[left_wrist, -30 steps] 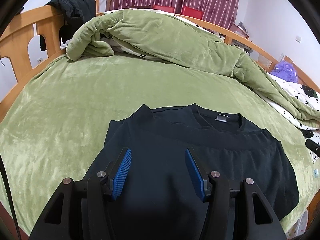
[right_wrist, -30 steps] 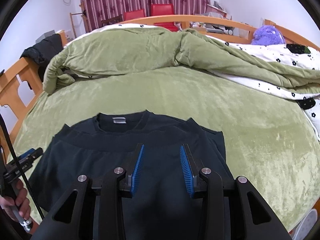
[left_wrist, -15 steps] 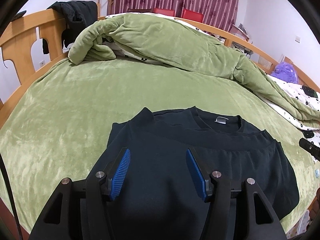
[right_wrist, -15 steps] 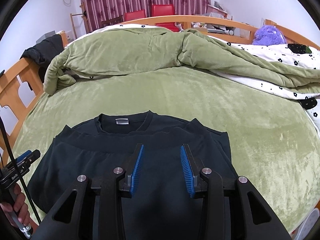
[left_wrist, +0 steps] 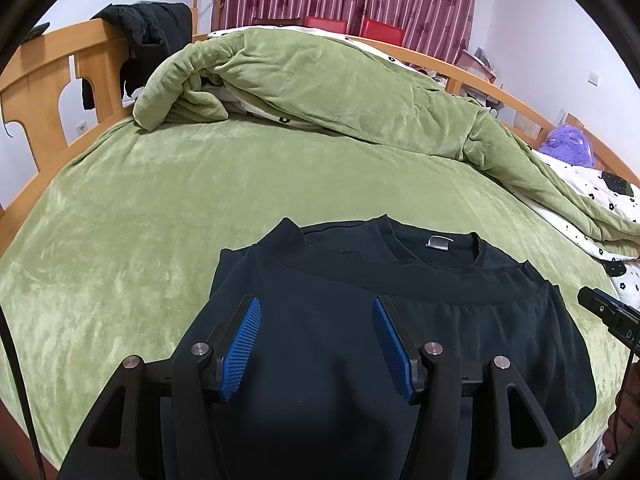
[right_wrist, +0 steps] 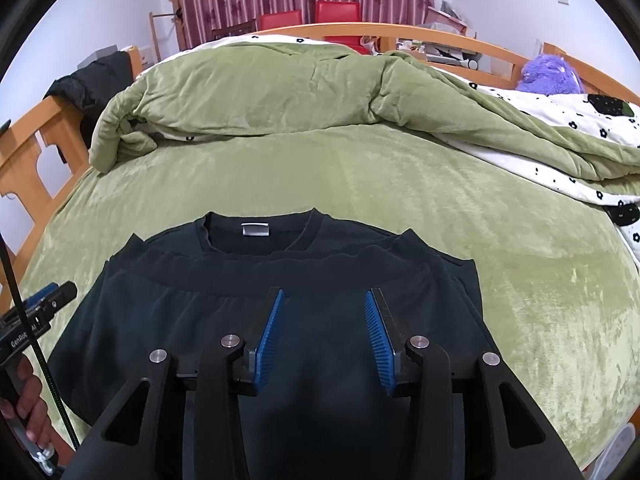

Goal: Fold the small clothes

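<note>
A black top (left_wrist: 440, 312) lies flat on the green bed cover, its hem folded up to just under the collar and grey label (left_wrist: 440, 242). My left gripper (left_wrist: 316, 300) hovers open over the top's left half, with only cloth showing between the blue pads. In the right wrist view the same top (right_wrist: 180, 312) shows its label (right_wrist: 255, 229). My right gripper (right_wrist: 325, 292) hangs over its right half, the jaws opening slightly and nothing pinched between them. A hand (right_wrist: 28, 400) holds the left gripper's handle at the left edge.
A bunched green duvet (left_wrist: 340, 92) crosses the far side of the bed. The wooden bed frame (left_wrist: 44, 76) carries a black jacket (left_wrist: 148, 28) at the left. A white flowered sheet (right_wrist: 560, 120) and a purple plush toy (right_wrist: 548, 76) lie at the right.
The right gripper has come a little lower and closer to the top, and its pads stand slightly wider apart. The left gripper holds its place, still open.
</note>
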### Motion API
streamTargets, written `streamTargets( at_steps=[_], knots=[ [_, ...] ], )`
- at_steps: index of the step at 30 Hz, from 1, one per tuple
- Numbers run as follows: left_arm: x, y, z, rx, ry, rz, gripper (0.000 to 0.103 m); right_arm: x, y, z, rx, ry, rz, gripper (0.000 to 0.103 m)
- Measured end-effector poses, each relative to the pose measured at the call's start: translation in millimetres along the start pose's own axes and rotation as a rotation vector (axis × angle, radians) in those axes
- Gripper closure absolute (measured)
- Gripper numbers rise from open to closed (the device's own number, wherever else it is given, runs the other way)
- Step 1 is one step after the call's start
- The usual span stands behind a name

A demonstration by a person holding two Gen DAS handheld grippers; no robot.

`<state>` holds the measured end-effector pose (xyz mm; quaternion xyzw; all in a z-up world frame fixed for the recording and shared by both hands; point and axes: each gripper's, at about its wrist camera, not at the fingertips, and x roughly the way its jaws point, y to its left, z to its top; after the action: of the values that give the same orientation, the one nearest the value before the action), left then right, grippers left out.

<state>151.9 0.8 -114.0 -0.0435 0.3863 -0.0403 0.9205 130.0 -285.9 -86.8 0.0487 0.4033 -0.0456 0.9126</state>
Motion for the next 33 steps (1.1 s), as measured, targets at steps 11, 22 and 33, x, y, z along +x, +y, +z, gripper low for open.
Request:
streamTargets(
  at_steps=[11, 22, 33],
  knots=[
    [-6, -7, -5, 0.061, -0.041, 0.032, 0.046, -2, -2, -3, 0.004, -0.015, -0.012, 0.054],
    [-11, -7, -6, 0.068, -0.066, 0.018, 0.046, 5, -7, -4, 0.012, 0.045, -0.029, 0.038],
    [-7, -9, -4, 0.073, -0.018, 0.031, 0.042, 10, -11, 0, 0.056, 0.072, -0.101, 0.032]
  ],
)
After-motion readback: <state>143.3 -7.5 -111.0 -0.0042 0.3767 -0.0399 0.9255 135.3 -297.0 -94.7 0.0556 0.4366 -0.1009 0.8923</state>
